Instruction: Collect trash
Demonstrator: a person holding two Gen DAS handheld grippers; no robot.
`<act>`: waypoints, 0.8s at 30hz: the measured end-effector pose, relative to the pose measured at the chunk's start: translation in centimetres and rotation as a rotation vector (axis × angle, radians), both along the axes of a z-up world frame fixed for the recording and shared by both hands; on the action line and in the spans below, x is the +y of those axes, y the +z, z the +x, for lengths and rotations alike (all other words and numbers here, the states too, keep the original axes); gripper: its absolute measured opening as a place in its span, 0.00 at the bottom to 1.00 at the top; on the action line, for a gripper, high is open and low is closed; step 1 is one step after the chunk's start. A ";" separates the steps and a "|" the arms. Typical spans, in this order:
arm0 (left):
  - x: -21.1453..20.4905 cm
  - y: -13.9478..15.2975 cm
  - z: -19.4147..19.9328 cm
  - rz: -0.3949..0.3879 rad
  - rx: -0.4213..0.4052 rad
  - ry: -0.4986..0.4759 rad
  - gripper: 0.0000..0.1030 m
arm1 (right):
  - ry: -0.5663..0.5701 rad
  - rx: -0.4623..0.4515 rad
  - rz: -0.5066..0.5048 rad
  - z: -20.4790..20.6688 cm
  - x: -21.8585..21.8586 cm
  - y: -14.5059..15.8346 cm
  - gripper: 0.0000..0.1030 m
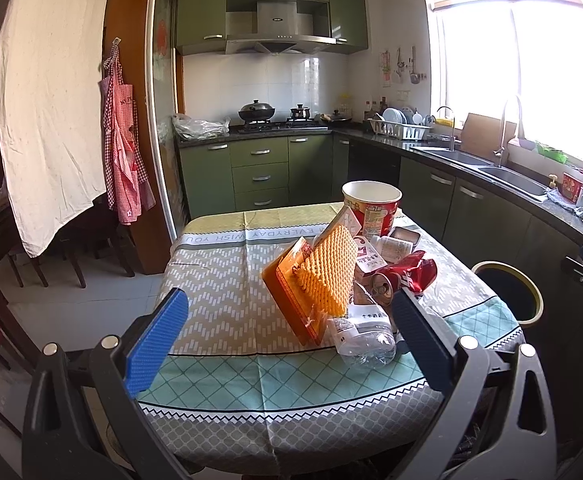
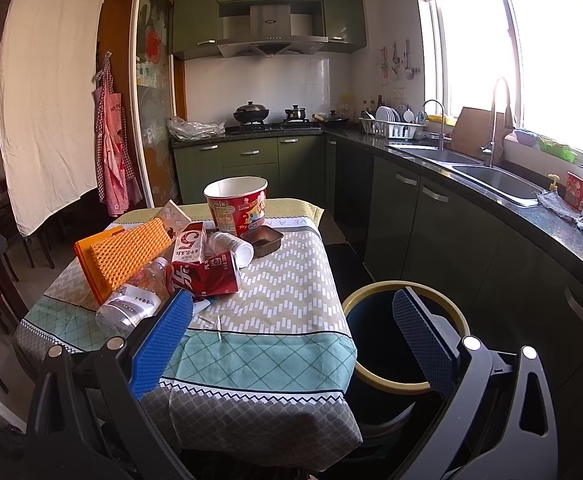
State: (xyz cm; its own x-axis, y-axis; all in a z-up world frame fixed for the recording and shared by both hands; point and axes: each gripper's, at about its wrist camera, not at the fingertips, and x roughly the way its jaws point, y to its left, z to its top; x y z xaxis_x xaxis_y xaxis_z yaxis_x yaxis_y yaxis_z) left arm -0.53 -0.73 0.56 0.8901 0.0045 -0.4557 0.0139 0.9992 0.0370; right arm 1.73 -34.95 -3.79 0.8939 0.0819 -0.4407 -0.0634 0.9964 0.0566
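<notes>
A kitchen table (image 1: 227, 292) under a patterned cloth carries a heap of rubbish, none of it yet cleared as far as either view shows: the bin (image 2: 405, 336) with the yellow rim stands on the floor just beside the table's right edge, and its dark inside shows no contents that can be made out. Largest in the heap is a red paper bucket (image 2: 237, 204) standing upright at the far side, then an orange package (image 1: 315, 284) propped on edge, a clear plastic bottle (image 1: 365, 338) lying on its side nearest the camera, a crushed red can (image 2: 207, 274), a small carton (image 2: 189, 244) and a shallow foil tray (image 2: 265, 238). The left gripper (image 1: 291, 336) hangs before the pile, jaws spread wide and holding nothing; the right gripper (image 2: 295, 330), equally wide and empty, hovers between table corner and bin. By appearances the collecting is only starting, with every piece left to lift.
</notes>
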 end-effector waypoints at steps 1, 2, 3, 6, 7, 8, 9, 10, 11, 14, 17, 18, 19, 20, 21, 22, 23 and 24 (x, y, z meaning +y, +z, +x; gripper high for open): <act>0.1 -0.2 -0.1 -0.001 0.000 -0.003 0.94 | 0.002 0.002 -0.001 0.1 0.0 0.0 0.96; 0.1 -0.2 -0.1 0.000 0.000 -0.003 0.94 | 0.003 0.003 -0.002 0.1 0.1 -0.1 0.96; 0.1 -0.2 -0.1 0.001 -0.001 -0.002 0.94 | 0.004 0.004 -0.001 0.0 0.1 -0.2 0.96; 0.1 -0.1 -0.2 0.001 -0.002 -0.004 0.94 | 0.007 0.004 -0.002 0.0 0.2 -0.1 0.96; 0.1 -0.1 -0.2 0.001 -0.003 -0.004 0.94 | 0.006 0.004 0.000 0.1 0.2 -0.1 0.96; 0.1 -0.1 -0.1 0.002 -0.002 -0.005 0.94 | 0.005 0.004 0.001 0.1 0.2 -0.1 0.96; 0.1 -0.2 -0.2 0.001 -0.002 -0.005 0.94 | 0.004 0.004 0.003 0.1 0.2 -0.1 0.96; 0.1 -0.2 -0.2 0.002 -0.002 -0.005 0.94 | 0.004 0.004 0.005 0.1 0.2 -0.1 0.96; 0.1 -0.2 -0.2 0.000 -0.003 -0.005 0.94 | 0.005 0.004 0.005 0.1 0.2 -0.2 0.96; 0.1 -0.2 -0.2 0.000 -0.004 -0.003 0.94 | 0.005 0.005 0.002 0.1 0.2 -0.1 0.96; 0.1 -0.1 -0.1 -0.003 -0.007 -0.003 0.94 | 0.005 0.004 0.000 0.1 0.1 -0.1 0.96; 0.0 -0.1 -0.1 -0.002 -0.006 -0.002 0.94 | 0.004 0.004 0.000 0.1 0.1 -0.1 0.96; 0.0 -0.1 0.0 -0.004 -0.006 -0.003 0.94 | 0.004 0.005 0.000 0.0 0.0 -0.2 0.96; 0.0 -0.1 0.0 -0.006 -0.005 -0.005 0.94 | 0.003 0.005 0.001 0.0 0.0 -0.2 0.96; 0.0 -0.3 0.0 -0.006 -0.003 -0.008 0.94 | 0.001 0.006 0.002 0.0 -0.1 -0.3 0.96; -0.1 -0.4 0.0 -0.003 0.000 -0.008 0.94 | 0.001 0.007 0.003 0.0 -0.1 -0.4 0.96; -0.2 -0.4 0.0 0.000 0.001 -0.010 0.94 | 0.000 0.008 0.003 0.0 -0.1 -0.4 0.96; -0.2 -0.5 -0.1 0.003 0.004 -0.012 0.94 | 0.000 0.008 0.004 0.0 -0.2 -0.5 0.96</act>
